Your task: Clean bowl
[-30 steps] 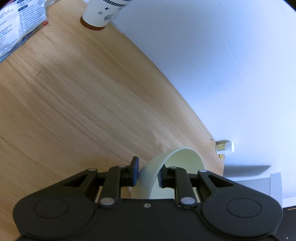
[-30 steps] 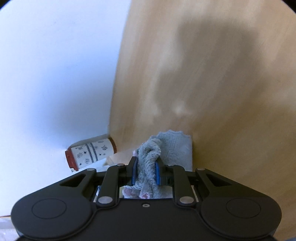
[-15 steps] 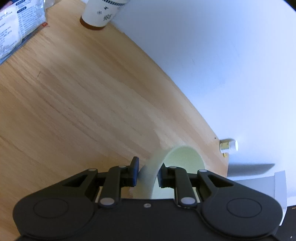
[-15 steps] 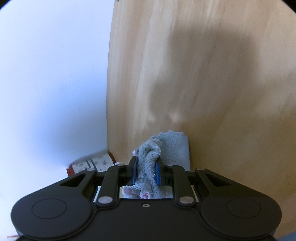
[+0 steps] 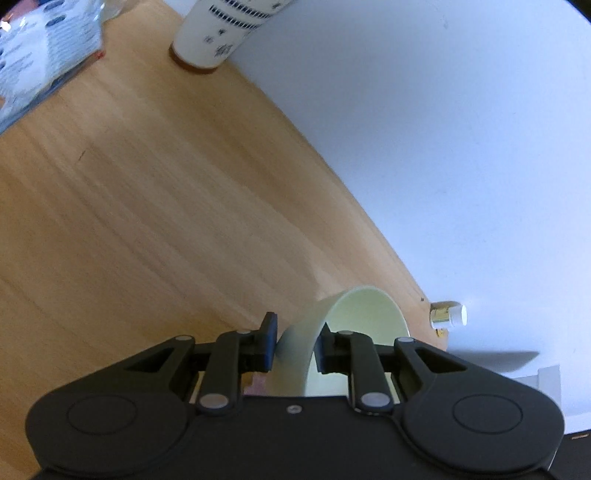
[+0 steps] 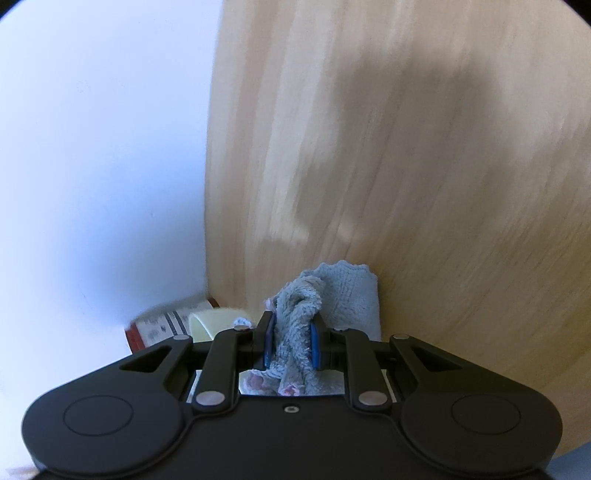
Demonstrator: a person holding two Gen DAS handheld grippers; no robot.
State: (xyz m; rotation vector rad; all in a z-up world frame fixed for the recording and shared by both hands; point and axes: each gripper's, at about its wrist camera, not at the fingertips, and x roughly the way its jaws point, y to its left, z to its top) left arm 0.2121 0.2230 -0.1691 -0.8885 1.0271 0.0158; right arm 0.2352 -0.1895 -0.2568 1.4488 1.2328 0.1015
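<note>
Black tool (image 6: 289, 343), blue-padded fingers (image 6: 314, 343)

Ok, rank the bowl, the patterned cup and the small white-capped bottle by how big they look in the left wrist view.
1. Bowl, partly hidden by the left gripper, nearest the camera.
2. Patterned cup, cut off by the frame, farther away; its true size against the bowl is unsure.
3. White-capped bottle, clearly smallest.

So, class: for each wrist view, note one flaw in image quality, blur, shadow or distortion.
Left wrist view: fisheye bends the table edge into a curve; the packet is soft. Right wrist view: the wood grain is smeared, with a broad dark shadow across it.
</note>
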